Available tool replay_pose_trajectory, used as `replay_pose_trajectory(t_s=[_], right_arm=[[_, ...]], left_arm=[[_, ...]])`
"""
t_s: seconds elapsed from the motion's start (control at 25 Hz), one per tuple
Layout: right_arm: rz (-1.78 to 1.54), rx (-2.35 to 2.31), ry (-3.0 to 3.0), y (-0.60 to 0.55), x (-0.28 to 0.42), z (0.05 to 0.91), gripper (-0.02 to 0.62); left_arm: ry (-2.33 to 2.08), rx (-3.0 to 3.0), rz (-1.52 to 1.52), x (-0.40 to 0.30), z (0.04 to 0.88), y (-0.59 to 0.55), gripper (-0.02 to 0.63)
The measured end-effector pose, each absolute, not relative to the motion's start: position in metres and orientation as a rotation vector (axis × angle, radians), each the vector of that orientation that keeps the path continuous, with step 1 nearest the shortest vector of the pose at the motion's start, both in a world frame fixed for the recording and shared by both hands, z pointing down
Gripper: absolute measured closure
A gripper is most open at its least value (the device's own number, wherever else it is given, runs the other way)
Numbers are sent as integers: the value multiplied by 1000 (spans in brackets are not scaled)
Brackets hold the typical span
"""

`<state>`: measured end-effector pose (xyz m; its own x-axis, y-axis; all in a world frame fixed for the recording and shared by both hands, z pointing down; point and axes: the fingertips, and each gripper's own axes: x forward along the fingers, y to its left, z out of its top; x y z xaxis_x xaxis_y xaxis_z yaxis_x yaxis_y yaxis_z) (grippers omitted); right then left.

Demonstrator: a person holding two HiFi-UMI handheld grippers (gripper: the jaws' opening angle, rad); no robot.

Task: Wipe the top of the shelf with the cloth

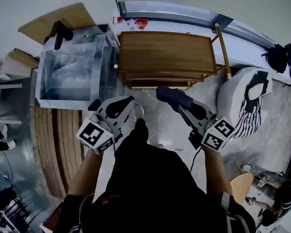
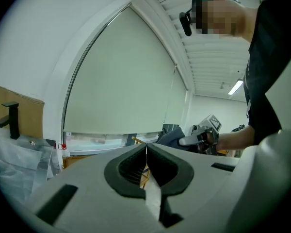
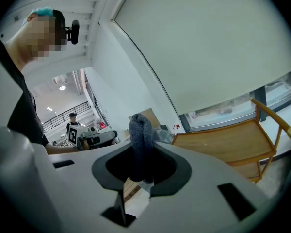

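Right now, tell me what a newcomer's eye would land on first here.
The wooden shelf fills the upper middle of the head view. Just in front of it, the right hand-held gripper clamps a dark grey cloth, not yet on the shelf. Left of the shelf sits a clear plastic box.

The shelf (image 1: pixel 167 52) stands backed against the window ledge (image 1: pixel 174 16). A storage bin (image 1: pixel 72 69) sits just beside its left end and a cushion (image 1: pixel 247 98) near its right. Before its front edge are the left gripper (image 1: pixel 131 101) and, further right, the right gripper (image 1: pixel 180 108), with the cloth (image 1: pixel 172 96) between its jaws.
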<state>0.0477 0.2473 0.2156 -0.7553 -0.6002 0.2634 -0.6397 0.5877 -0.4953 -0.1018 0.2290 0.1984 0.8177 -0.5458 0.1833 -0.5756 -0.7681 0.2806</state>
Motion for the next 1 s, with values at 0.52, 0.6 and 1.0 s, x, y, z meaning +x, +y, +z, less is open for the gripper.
replay_pose_trajectory(t_s=[0.52, 0.6, 1.0], right_arm=[[934, 1068, -2655, 133, -3, 240, 518], [945, 1068, -2643, 122, -6, 245, 517], [974, 1081, -2597, 80, -19, 264, 517]], left_arm=[[-874, 2735, 228, -142, 220, 128, 586], [-866, 2729, 223, -145, 223, 116, 586], [-884, 2704, 201, -163, 234, 66, 586]])
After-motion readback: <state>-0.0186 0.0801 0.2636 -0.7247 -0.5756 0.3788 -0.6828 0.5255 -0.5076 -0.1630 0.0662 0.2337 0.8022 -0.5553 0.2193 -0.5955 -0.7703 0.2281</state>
